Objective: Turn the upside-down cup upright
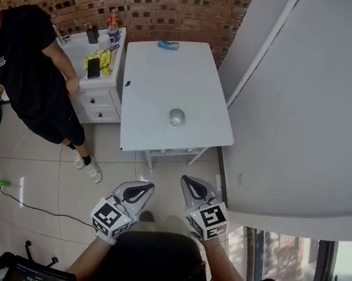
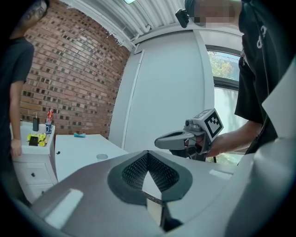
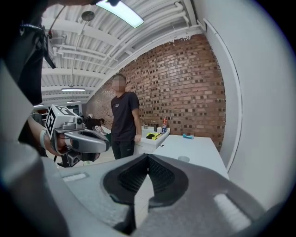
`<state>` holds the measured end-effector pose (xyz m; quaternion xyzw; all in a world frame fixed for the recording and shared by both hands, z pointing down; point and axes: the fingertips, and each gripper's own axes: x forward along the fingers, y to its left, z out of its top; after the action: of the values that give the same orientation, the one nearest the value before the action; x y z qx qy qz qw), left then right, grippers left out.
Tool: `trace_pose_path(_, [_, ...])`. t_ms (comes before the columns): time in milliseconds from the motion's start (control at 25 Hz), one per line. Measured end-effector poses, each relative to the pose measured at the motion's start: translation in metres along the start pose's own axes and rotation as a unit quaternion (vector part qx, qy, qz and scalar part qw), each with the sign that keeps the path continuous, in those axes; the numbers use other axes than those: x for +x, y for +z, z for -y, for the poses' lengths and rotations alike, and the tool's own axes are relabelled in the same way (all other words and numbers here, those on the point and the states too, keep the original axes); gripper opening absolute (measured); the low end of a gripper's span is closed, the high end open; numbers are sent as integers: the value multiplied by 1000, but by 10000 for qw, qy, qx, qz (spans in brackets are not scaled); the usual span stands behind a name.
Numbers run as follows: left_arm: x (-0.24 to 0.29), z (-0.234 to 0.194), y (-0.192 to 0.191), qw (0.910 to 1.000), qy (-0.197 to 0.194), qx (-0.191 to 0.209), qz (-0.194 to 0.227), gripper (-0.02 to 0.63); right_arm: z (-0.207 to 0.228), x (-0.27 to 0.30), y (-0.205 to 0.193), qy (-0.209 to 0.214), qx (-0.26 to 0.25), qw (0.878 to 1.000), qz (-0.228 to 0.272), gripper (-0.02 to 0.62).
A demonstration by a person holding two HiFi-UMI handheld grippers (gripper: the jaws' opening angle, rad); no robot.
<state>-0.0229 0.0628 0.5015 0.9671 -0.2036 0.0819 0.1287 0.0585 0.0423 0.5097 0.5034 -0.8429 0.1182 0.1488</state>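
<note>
The inverted cup (image 1: 177, 116) sits on the surface (image 1: 146, 86), well apart from the left tool (image 1: 144, 189) and right tool (image 1: 188, 184), both clenched empty. It is likely light, stiff and slick, so its side wall looks the best place to grip.

Plain white across the worktop (image 1: 171, 83) and the cabinet (image 1: 100, 99) beside it. Pale translucent grey on the cup (image 1: 177, 116). Teal on the small object (image 1: 168, 44) at the far edge. Red-brown with pale mortar lines on the brick wall (image 1: 151, 2). Grey shells, black pads, black-and-white square markers on the left tool (image 1: 144, 188) and right tool (image 1: 187, 183). Black on the person's shirt (image 1: 18, 54). Pale cream on the floor (image 1: 46, 176).
</note>
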Motion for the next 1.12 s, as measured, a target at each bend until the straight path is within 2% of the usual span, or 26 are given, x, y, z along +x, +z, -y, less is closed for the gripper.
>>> trace_pose_path(440, [23,86,-3,9996,274,-42,40,15,-3,-95,-7,395,-197,9989,143,-8])
trace_pose_path(680, [20,128,-13,9996,262,-61,-4,15,-8,-137,-24,337,-70,9991,227,-8])
trace_pose_path(1120, [-6,211,-36,9995,297,-11,-81,15,-50,-215,-45,570,-29,9976,381,-8])
